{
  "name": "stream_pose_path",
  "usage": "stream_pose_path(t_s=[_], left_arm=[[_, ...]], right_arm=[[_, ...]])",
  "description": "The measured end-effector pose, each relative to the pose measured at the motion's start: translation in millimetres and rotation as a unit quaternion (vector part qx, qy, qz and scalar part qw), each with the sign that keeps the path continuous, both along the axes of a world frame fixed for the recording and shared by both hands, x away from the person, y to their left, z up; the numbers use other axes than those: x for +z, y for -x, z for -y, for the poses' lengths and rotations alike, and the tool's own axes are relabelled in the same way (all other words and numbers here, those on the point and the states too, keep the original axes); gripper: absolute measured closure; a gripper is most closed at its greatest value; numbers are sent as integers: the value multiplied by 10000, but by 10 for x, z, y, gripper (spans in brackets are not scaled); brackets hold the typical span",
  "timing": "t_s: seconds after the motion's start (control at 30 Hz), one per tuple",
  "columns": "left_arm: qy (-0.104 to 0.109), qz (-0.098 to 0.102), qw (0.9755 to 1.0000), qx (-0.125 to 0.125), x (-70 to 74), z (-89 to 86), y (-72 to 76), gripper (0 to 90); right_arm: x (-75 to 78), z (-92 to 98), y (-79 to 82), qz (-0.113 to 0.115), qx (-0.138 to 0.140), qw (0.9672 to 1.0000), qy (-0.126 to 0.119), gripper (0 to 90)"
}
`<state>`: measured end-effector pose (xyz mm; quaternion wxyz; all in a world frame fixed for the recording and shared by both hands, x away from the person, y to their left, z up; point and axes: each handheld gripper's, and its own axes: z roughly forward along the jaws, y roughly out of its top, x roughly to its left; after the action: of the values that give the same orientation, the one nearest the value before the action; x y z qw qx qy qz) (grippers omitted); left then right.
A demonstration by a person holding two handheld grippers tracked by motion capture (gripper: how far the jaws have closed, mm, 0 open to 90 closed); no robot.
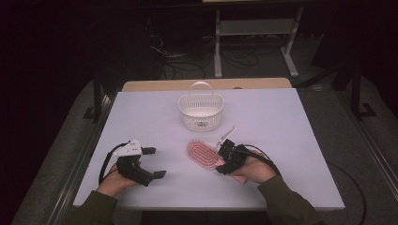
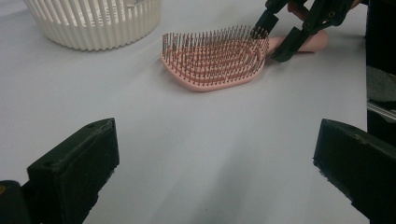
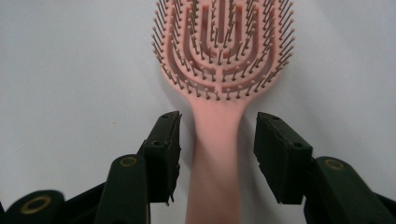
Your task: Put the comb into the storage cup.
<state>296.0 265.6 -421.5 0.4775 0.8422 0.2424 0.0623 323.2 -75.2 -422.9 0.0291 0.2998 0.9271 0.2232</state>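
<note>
You are seated at a white table [image 1: 291, 140], a gripper in each hand. A pink hairbrush [image 1: 202, 155] lies flat on the table in front of you, slightly right of centre, bristles facing up, its oval head pointing away toward the far left and its handle pointing back toward your right hand [image 1: 253, 169]. Your right gripper [image 3: 217, 140] sits low over that handle, one black jaw on each side of it. In the right gripper view a narrow gap shows between each pad and the pink handle, so the jaws stand partly spread around the handle and are not pinching it. Your left gripper [image 1: 152, 162] rests near the table's left front edge, well apart from the brush, aimed to the right toward it. Its jaws are spread wide with bare table between them, as the left gripper view shows. A white slatted basket [image 1: 201, 110] with an upright loop handle stands farther back, near the middle of the table, just beyond the brush head and not touching it.
</note>
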Motion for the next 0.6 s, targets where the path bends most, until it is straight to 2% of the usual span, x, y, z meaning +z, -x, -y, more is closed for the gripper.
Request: stream_pose_path(t_s=[0.6], left_arm=[[-1, -1, 10000, -1, -1, 3, 0, 0]], right_arm=[[-28, -87, 20, 186, 152, 9993, 298, 644]])
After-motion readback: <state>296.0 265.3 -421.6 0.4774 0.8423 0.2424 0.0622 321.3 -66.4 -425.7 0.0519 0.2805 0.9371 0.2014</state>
